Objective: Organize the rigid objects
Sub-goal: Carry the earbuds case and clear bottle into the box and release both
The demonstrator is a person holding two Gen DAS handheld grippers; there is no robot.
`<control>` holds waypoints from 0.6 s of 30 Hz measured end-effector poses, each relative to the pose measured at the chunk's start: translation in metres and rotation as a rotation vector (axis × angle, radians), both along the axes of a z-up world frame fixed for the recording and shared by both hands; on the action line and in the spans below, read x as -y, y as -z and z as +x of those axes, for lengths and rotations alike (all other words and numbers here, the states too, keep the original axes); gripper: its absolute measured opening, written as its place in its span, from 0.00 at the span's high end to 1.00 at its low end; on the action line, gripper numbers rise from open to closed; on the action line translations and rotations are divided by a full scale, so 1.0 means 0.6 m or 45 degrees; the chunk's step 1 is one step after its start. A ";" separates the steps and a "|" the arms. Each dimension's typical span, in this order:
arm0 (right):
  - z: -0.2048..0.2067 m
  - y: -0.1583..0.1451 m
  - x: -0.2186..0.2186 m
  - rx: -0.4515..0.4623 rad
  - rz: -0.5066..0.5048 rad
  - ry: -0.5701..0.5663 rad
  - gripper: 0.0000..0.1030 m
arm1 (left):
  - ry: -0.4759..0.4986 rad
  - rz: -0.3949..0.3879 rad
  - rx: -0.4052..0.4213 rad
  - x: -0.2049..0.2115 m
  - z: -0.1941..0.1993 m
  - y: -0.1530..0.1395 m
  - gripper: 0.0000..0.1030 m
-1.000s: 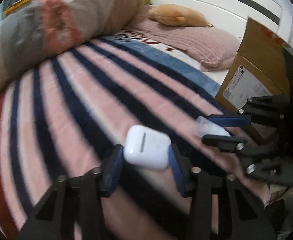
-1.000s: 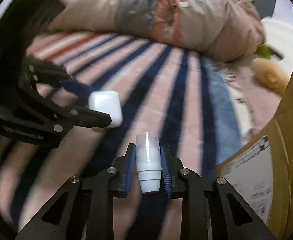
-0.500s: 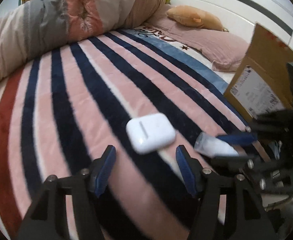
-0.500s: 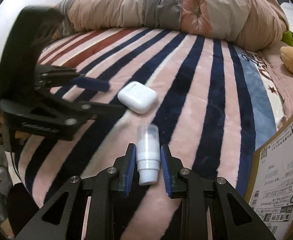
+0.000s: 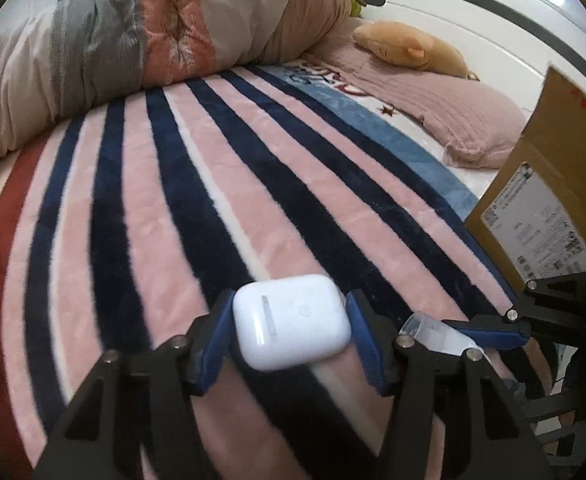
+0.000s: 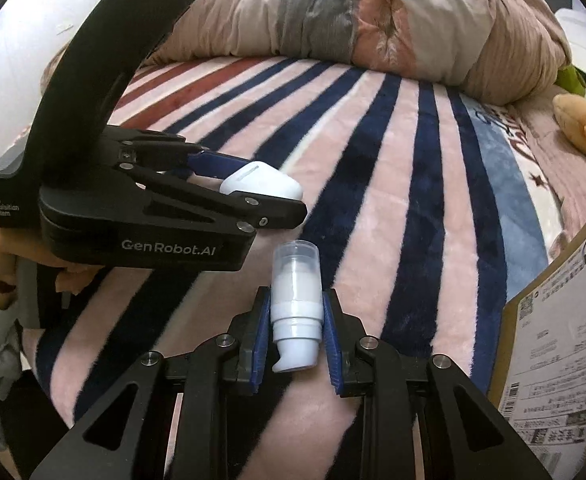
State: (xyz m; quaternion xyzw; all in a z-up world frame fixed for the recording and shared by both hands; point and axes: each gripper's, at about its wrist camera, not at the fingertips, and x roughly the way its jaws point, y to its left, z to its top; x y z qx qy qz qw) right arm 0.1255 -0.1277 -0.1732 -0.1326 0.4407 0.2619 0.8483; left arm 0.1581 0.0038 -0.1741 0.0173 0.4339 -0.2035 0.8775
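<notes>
1. A bed (image 5: 253,208) with a striped blanket carries everything; a rolled quilt (image 5: 133,40) lies at its far side.
2. The white earbud case (image 5: 291,328) sits on the blanket between the left tool's (image 5: 287,336) closing blue pads, its long side running across the gap; contact is uncertain.
3. Just right of the case, the right tool (image 6: 295,332) is clamped on a small white pump bottle (image 6: 295,312), cap pointing away.
4. A cardboard box (image 5: 553,216) stands further right of the case, nearer the right hand, with nothing between.
</notes>
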 end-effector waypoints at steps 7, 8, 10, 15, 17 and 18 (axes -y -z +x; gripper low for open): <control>-0.058 -0.080 -0.016 0.100 0.067 -0.072 0.80 | -0.043 0.050 0.145 -0.034 -0.080 -0.115 0.49; -0.067 -0.095 -0.016 0.120 0.079 -0.079 0.80 | -0.046 0.052 0.169 -0.033 -0.091 -0.138 0.49; -0.086 -0.130 -0.011 0.159 0.117 -0.092 0.81 | -0.037 0.046 0.215 -0.025 -0.119 -0.186 0.49; -0.137 -0.222 0.049 0.292 0.220 -0.078 0.81 | 0.040 0.022 0.319 0.035 -0.173 -0.282 0.49; -0.150 -0.253 0.091 0.331 0.254 -0.048 0.81 | 0.083 0.001 0.341 0.068 -0.182 -0.309 0.49; -0.153 -0.264 0.108 0.348 0.255 -0.028 0.81 | 0.107 -0.010 0.351 0.088 -0.185 -0.320 0.49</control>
